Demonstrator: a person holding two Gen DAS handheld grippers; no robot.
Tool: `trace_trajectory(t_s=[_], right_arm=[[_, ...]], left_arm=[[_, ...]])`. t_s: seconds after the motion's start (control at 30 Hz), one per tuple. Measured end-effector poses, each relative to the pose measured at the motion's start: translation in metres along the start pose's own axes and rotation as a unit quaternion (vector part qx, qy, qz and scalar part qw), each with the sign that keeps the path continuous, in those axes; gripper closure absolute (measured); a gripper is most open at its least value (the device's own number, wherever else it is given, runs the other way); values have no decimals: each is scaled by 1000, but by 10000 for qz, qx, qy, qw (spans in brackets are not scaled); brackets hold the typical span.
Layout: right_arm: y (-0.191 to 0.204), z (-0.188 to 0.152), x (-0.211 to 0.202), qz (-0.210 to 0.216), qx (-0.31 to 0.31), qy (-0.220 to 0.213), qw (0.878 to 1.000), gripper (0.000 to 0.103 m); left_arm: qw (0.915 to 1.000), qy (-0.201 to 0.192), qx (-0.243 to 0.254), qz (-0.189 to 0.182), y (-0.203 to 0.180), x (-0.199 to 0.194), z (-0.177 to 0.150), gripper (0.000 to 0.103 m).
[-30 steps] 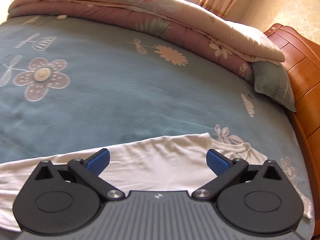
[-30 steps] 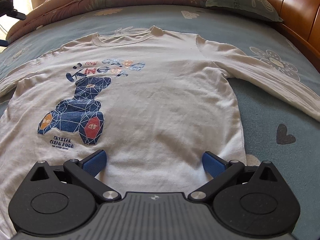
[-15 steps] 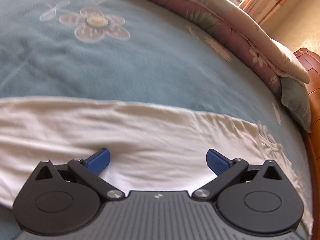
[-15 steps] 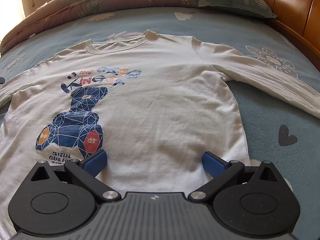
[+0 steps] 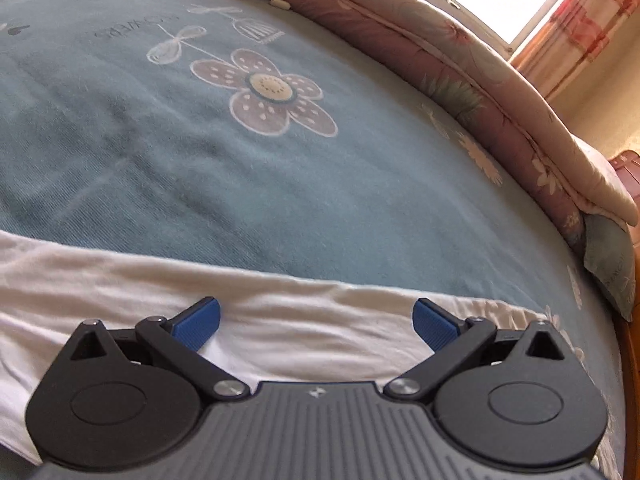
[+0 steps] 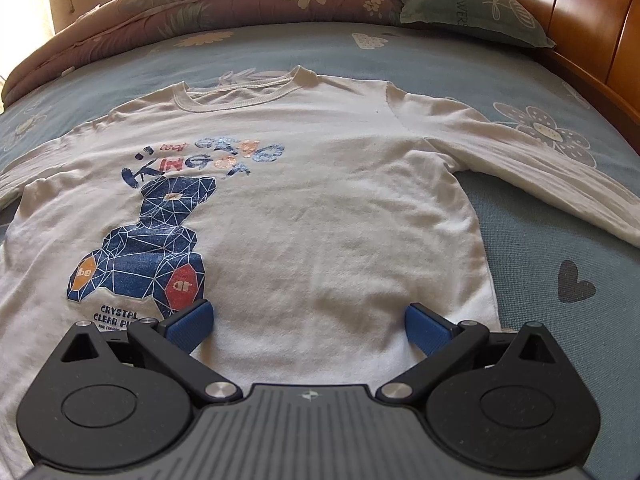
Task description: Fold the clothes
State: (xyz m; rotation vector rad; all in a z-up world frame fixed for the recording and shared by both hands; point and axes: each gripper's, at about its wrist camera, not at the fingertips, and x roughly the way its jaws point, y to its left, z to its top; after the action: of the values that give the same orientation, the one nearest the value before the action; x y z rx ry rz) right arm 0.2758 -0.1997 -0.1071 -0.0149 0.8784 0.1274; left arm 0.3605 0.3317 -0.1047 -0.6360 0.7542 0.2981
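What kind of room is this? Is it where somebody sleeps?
Most likely a bedroom. A white shirt lies flat on a bed with a blue flowered sheet, a pillow rests against a wooden headboard, and a folded quilt sits behind.

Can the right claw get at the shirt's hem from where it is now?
Probably yes. The right claw is open, right over the lower part of the shirt, which lies flat on the bed. Nothing sits between them. The hem itself is hidden under the claw body.
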Motion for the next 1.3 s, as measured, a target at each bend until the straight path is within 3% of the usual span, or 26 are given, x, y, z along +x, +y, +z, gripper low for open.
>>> trace_trajectory(t_s=[0.07,0.13,0.23,0.37,0.47,0.57,0.63,0.73,0.87,1.03,1.17,1.3], right_arm=[[0,0,1,-12,-14,-19,10000,0],[1,0,1,-19,-34,-38,10000,0],[0,1,1,-7,-38,-37,10000,0],[0,1,1,-2,-42,-27,10000,0],[1,1,1,-3,-33,-20,10000,0],[1,1,1,-4,-31,-30,10000,0],[0,1,1,-7,-25,-38,10000,0],[0,1,1,-16,-18,-47,10000,0],[1,1,1,-32,-1,-57,10000,0],[1,1,2,-52,-7,-74,10000,0],[1,1,1,-41,-11,-52,10000,0],[1,1,0,-31,-17,-19,10000,0]], left_arm=[[9993,-148,-35,336,2,3,9,1],[9990,-101,-211,375,1,2,16,1],[9996,-230,-110,81,-5,-19,15,1],[9998,-135,24,-118,-5,-43,-8,1],[9991,-105,353,229,-1,-49,-31,1],[9988,128,261,383,14,-47,-49,1],[9996,44,166,227,20,-59,-56,1],[9997,166,-89,166,27,-71,-49,1],[9995,-162,-164,231,32,-78,-31,1],[9969,-88,-321,708,57,-61,-32,1],[9982,-132,-398,440,66,-77,-43,1],[9969,-155,-447,626,69,-87,-29,1]])
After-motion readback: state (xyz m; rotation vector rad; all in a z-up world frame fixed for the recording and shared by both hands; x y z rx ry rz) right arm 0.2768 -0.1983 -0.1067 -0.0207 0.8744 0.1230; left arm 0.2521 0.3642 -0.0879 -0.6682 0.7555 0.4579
